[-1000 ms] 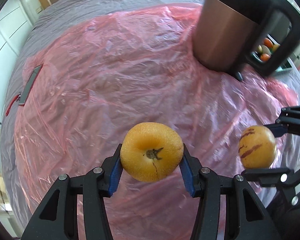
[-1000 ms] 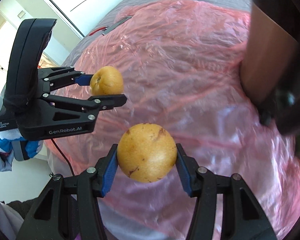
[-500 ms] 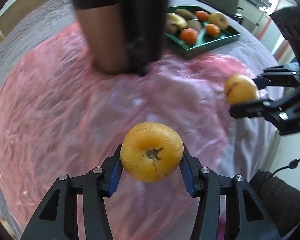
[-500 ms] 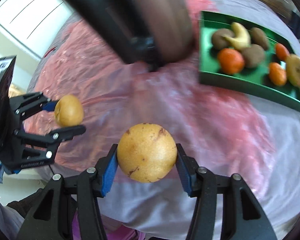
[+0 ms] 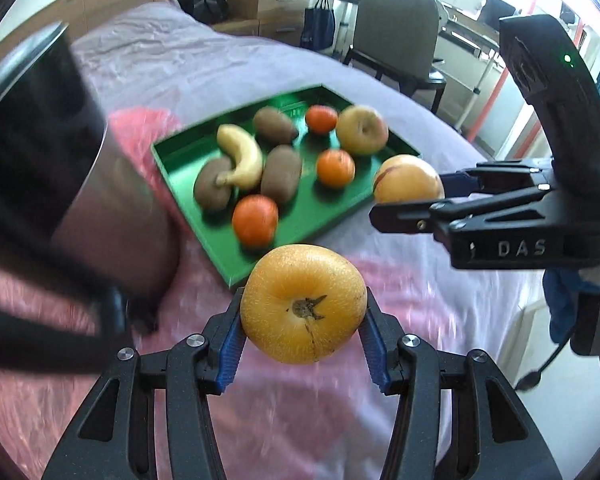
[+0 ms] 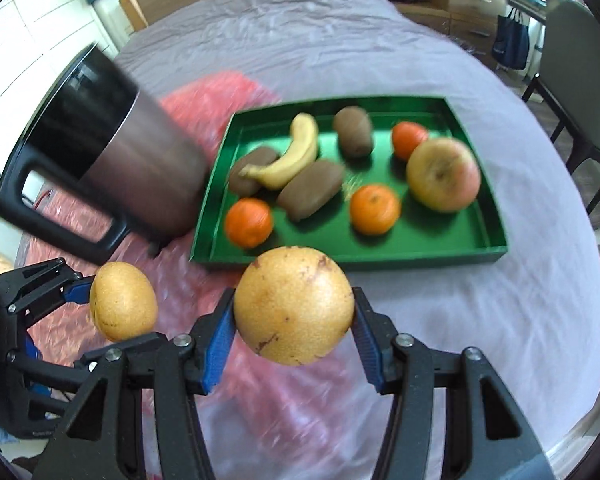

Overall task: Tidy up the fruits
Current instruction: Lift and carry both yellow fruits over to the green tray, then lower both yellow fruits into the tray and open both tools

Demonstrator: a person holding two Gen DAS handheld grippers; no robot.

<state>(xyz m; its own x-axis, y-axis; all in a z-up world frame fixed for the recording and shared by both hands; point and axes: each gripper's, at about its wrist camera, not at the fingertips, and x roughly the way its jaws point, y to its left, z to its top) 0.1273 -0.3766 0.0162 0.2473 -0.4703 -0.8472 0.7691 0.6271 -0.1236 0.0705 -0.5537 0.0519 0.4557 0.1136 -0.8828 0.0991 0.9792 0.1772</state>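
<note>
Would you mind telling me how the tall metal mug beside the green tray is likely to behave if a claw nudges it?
The mug looks tall and stands on crinkled pink plastic, so it may tip rather than slide. Its smooth metal wall probably offers little grip; the handle seems safer. How heavy it is cannot be judged.

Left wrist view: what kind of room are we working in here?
Likely a bedroom that doubles as a study: the green tray sits on a bed with a wooden headboard, and a chair stands behind.

My left tool [image 5: 303,322] grips a yellow fruit [image 5: 303,304]; my right tool [image 5: 408,196] clamps a streaked fruit [image 5: 409,179] at the green tray's [image 5: 300,236] corner, a mug [image 5: 112,208] left.
</note>
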